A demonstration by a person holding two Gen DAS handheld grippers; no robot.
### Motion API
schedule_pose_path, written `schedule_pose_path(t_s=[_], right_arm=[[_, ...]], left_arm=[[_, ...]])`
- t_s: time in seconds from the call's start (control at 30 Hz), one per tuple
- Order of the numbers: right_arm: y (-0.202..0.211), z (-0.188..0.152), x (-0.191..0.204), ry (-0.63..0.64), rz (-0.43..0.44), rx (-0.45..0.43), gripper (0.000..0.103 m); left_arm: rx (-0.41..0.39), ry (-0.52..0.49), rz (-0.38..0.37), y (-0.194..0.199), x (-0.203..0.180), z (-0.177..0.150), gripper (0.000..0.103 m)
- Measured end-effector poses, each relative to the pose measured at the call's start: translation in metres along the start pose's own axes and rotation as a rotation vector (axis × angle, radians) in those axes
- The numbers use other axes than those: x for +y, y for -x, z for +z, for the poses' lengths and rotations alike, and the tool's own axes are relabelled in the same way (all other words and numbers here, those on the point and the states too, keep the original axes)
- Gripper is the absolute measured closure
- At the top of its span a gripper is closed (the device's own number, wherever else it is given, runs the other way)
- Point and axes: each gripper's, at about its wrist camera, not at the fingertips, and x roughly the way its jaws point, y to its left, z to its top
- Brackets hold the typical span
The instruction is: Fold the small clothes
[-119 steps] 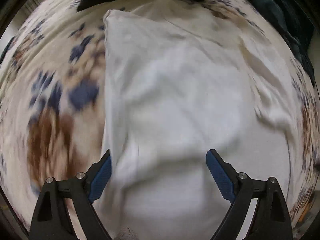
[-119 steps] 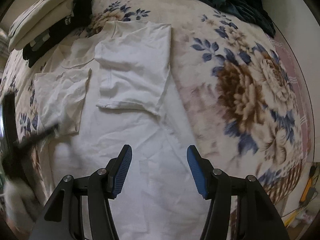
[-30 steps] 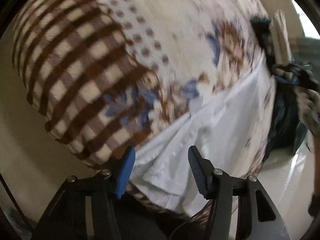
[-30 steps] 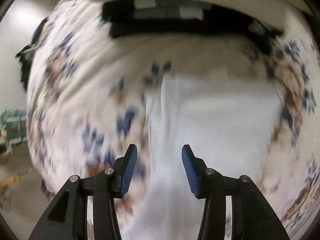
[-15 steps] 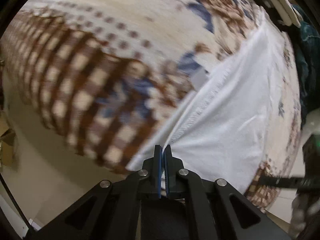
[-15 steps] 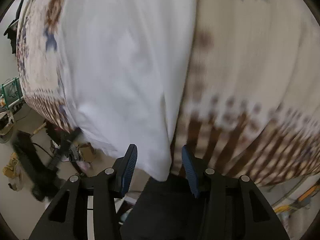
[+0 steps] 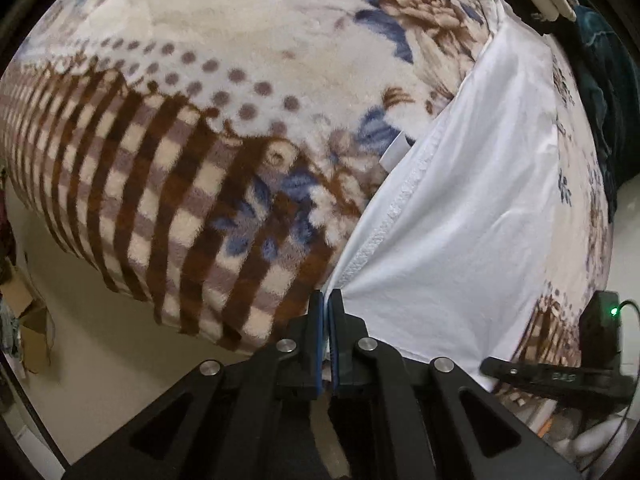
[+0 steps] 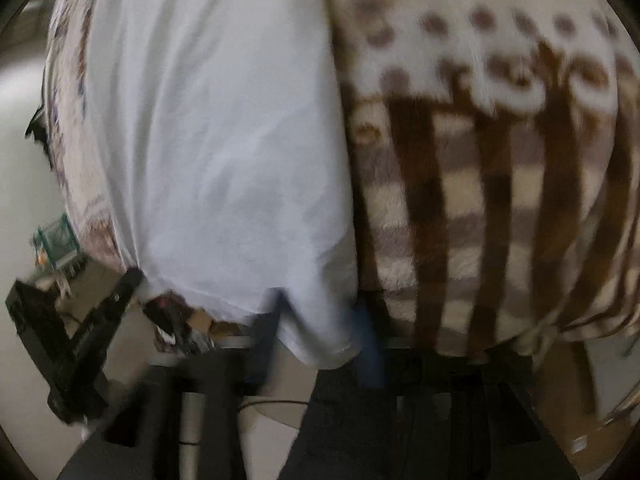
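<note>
Both grippers (image 7: 328, 312) (image 8: 320, 344) pinch the white shirt's (image 7: 460, 220) hem at the blanket's (image 7: 180, 160) edge.

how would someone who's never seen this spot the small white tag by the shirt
Start from the fleece blanket with flowers, dots and brown checks, and find the white shirt lying on it. Follow the shirt's stitched hem away from the left tongs. The tag pokes out there, a plain white rectangle among blue and brown flowers.
</note>
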Motion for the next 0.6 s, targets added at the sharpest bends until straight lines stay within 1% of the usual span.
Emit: schedule_pose_path(t_s=[0.07,0.13,0.17,0.27,0.3,0.37,0.4,0.43,0.47,0.5,0.53,0.57,0.6], right_arm=[[-0.003,-0.008,-0.002,-0.037,-0.028,-0.038,0.1],[-0.001,-0.02,0.006,-0.035,-0.083,-0.065,0.101],[0.001,-0.025,0.008,-0.033,-0.102,-0.074,0.101],[0.001,-0.037,0.012,-0.052,-0.146,-0.081,0.101],[0.0,-0.04,0.013,-0.059,-0.154,-0.082,0.101],[-0.005,-0.042,0.017,-0.057,-0.163,-0.081,0.101],[-0.012,-0.042,0.021,-0.056,-0.164,-0.075,0.101],[-0.023,-0.041,0.039,-0.062,-0.164,-0.073,0.1],[-0.023,-0.039,0.038,-0.073,-0.145,-0.058,0.098],[-0.023,-0.033,0.038,-0.08,-0.126,-0.044,0.097],[-0.018,-0.032,0.035,-0.095,-0.087,-0.03,0.09],[-0.011,-0.033,0.034,-0.103,-0.067,-0.036,0.081],[-0.004,-0.033,0.034,-0.107,-0.051,-0.052,0.057]], left_arm=[[0.008,-0.016,-0.015,0.003,0.004,-0.003,0.102],[0.031,-0.04,-0.038,0.004,0.006,-0.004,0.102],[0.047,-0.061,-0.038,0.002,0.007,-0.005,0.102],[0.06,-0.107,-0.042,-0.004,0.01,-0.006,0.102],[0.074,-0.113,-0.052,-0.009,0.012,-0.002,0.102],[0.126,-0.107,-0.092,-0.02,0.017,0.005,0.101],[0.147,-0.096,-0.113,-0.02,0.019,0.008,0.098],[0.161,-0.092,-0.137,-0.016,0.021,0.012,0.097],[0.168,-0.095,-0.156,-0.011,0.022,0.014,0.096],[0.164,-0.107,-0.167,0.002,0.022,0.018,0.085],[0.151,-0.124,-0.167,0.014,0.021,0.021,0.075],[0.136,-0.141,-0.174,0.027,0.019,0.026,0.052],[0.116,-0.15,-0.184,0.039,0.016,0.033,0.038]])
